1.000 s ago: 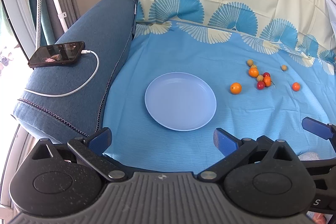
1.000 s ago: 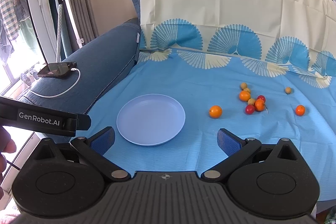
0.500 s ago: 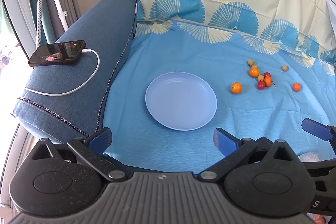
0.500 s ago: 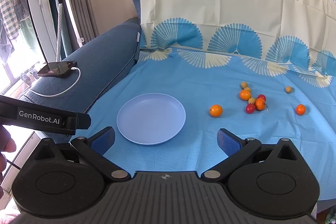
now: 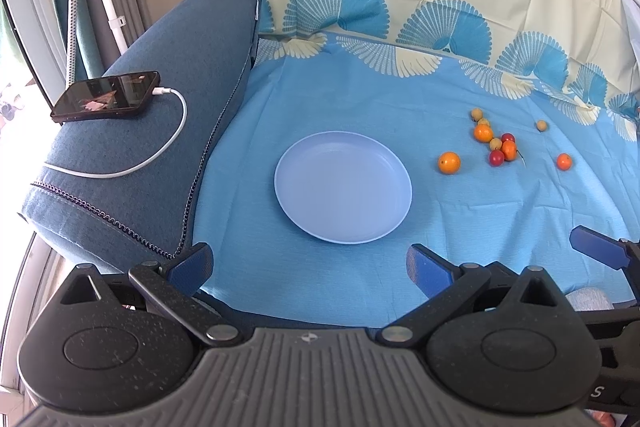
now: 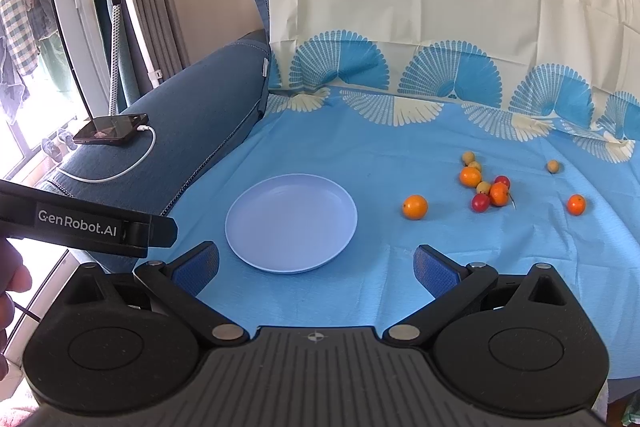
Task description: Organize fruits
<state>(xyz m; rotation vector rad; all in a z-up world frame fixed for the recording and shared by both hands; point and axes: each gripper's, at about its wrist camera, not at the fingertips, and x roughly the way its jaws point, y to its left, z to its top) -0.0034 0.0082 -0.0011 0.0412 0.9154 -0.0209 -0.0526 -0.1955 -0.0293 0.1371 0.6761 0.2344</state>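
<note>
Above the sheet (image 5: 360, 99), both my grippers, left (image 5: 310, 261) and right (image 6: 316, 263), gaped empty; plate (image 6: 240, 227) bare, nothing gathered; next, probably reach nearest orange (image 6: 415, 207).

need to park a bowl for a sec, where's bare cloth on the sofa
Bare cloth lies between the plate and the lone orange, and behind the plate up to the fan-print border. Crowded: the fruit cluster on the right. The armrest holds a phone and cable.
</note>
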